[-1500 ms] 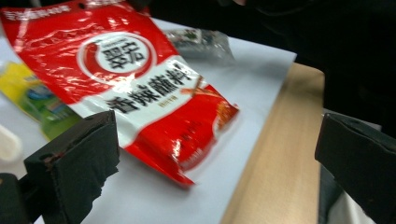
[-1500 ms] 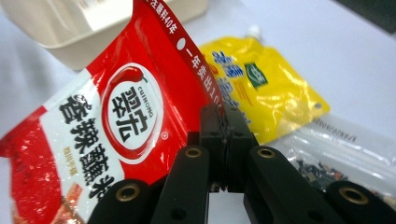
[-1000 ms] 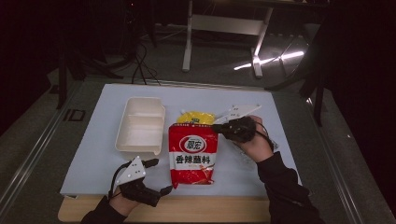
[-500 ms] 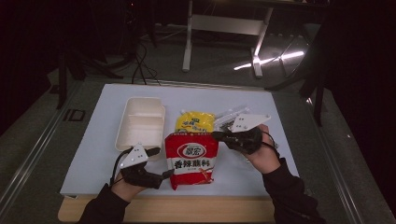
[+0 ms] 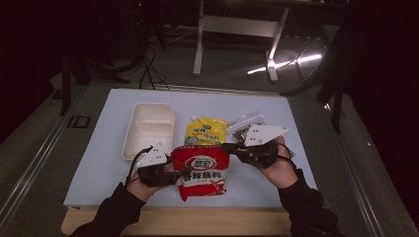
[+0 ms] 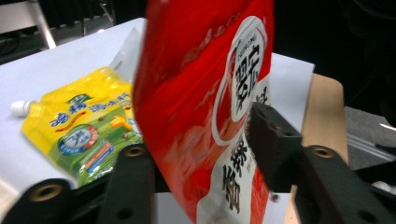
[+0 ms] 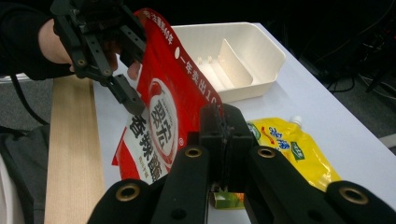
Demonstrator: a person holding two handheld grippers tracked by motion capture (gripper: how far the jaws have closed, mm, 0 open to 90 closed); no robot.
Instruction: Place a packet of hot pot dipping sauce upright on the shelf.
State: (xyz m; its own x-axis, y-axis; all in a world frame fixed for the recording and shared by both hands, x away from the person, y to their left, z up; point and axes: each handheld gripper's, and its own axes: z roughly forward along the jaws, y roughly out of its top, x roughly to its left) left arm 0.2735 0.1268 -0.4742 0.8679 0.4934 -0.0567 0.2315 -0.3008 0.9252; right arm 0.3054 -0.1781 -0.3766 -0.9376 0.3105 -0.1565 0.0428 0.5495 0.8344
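A red seasoning pouch (image 5: 203, 170) is held up off the white table between both grippers. My left gripper (image 5: 174, 174) has the pouch's left edge; in the left gripper view its jaws (image 6: 198, 133) sit on either side of the red pouch (image 6: 201, 93), one pad pressed on the printed face. On the pouch's upper right corner my right gripper (image 5: 228, 146) is shut. In the right gripper view its jaws (image 7: 223, 112) meet on the red pouch (image 7: 161, 112), with the left gripper (image 7: 128, 74) beyond it.
A yellow spouted pouch (image 5: 205, 132) lies flat behind the red one. A white divided tray (image 5: 148, 129) stands at the back left, and a clear packet (image 5: 242, 126) lies at the back right. A wooden strip (image 5: 173, 222) runs along the table's near edge.
The red pouch went from lying flat to being raised and tilted. My left gripper moved in from the front left and closed on the pouch's left edge.
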